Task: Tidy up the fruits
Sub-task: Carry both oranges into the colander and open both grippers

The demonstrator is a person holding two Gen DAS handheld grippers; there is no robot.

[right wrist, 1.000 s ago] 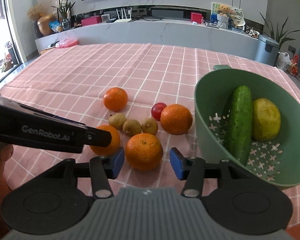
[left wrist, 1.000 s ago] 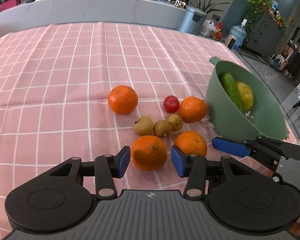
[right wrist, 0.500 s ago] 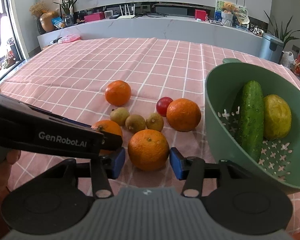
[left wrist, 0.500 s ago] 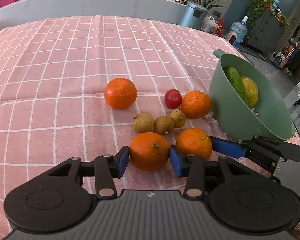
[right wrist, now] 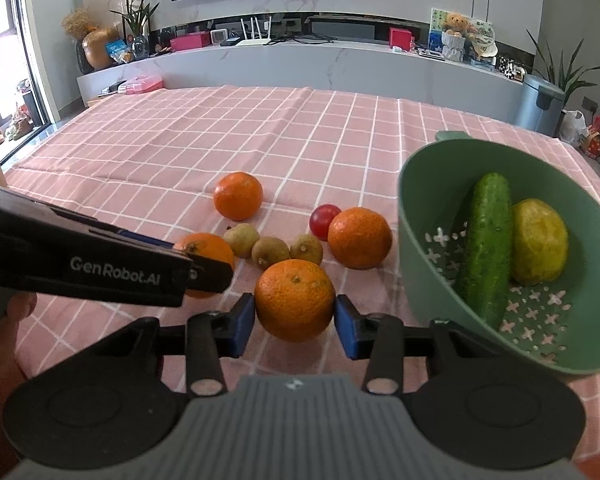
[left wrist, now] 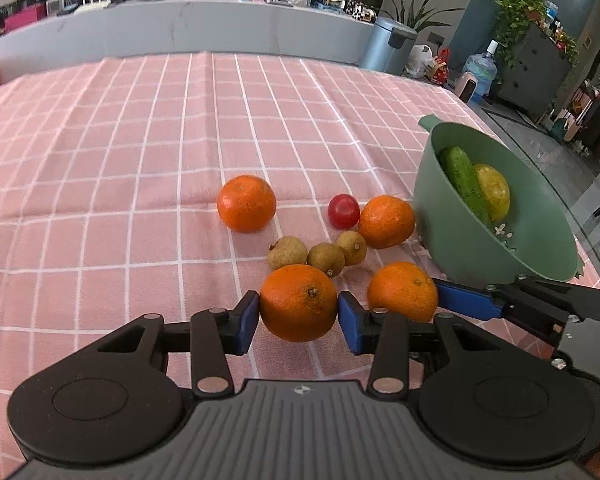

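Each gripper has an orange between its blue pads.

The left gripper (left wrist: 298, 317) pinches the near-left orange (left wrist: 298, 302), pads touching both sides. The right gripper (right wrist: 294, 319) clasps the orange beside it (right wrist: 295, 299) the same way, just in front of the green colander (right wrist: 420, 264). On the pink checked cloth (left wrist: 140, 160) behind lie two more oranges (left wrist: 246, 203) (left wrist: 386, 221), a red tomato (left wrist: 343, 211) and three small brown fruits (left wrist: 326, 259) in a row. In the colander a cucumber (right wrist: 485, 240) leans against a yellow fruit (right wrist: 539, 247).
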